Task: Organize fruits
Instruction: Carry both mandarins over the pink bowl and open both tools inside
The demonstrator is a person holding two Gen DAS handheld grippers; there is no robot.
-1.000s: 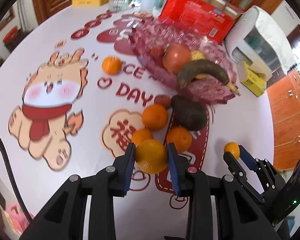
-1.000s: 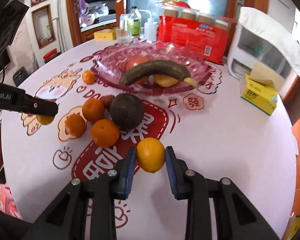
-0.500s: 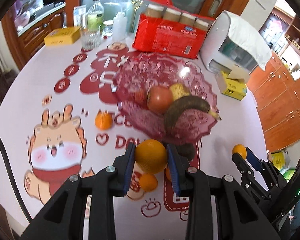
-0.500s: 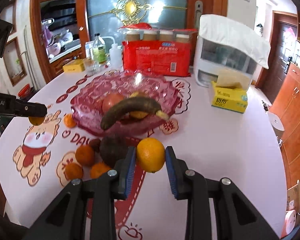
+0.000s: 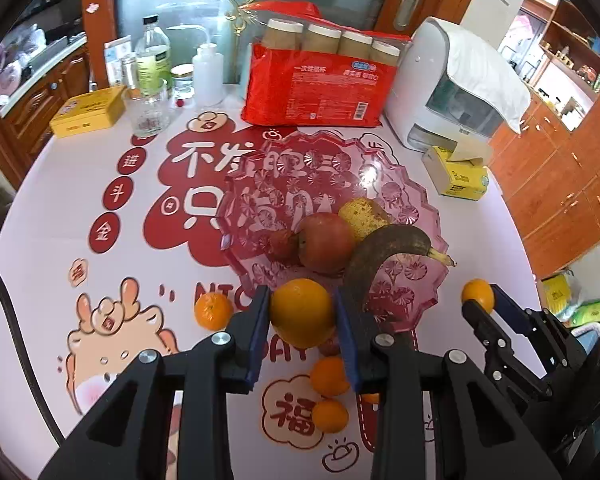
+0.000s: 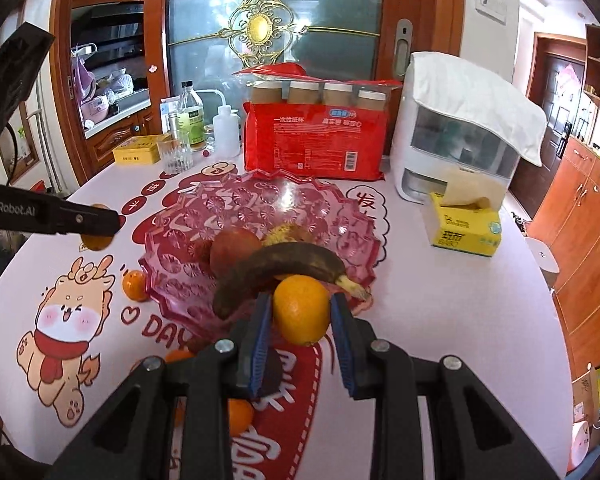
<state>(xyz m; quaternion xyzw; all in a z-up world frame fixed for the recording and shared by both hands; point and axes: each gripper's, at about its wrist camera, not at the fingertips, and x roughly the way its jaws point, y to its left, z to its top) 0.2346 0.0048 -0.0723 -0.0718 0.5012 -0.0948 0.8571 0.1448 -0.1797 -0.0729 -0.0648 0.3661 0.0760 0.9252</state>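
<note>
Left gripper: clamping an orange above the tabletop
Right gripper: gripping another orange by the near rim
Pink bowl: holding a banana, a red fruit

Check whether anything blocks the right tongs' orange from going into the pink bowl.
The right tongs grip an orange. The dark banana lies across the pink bowl at its near rim, right ahead; the bowl's far half is bare.
</note>
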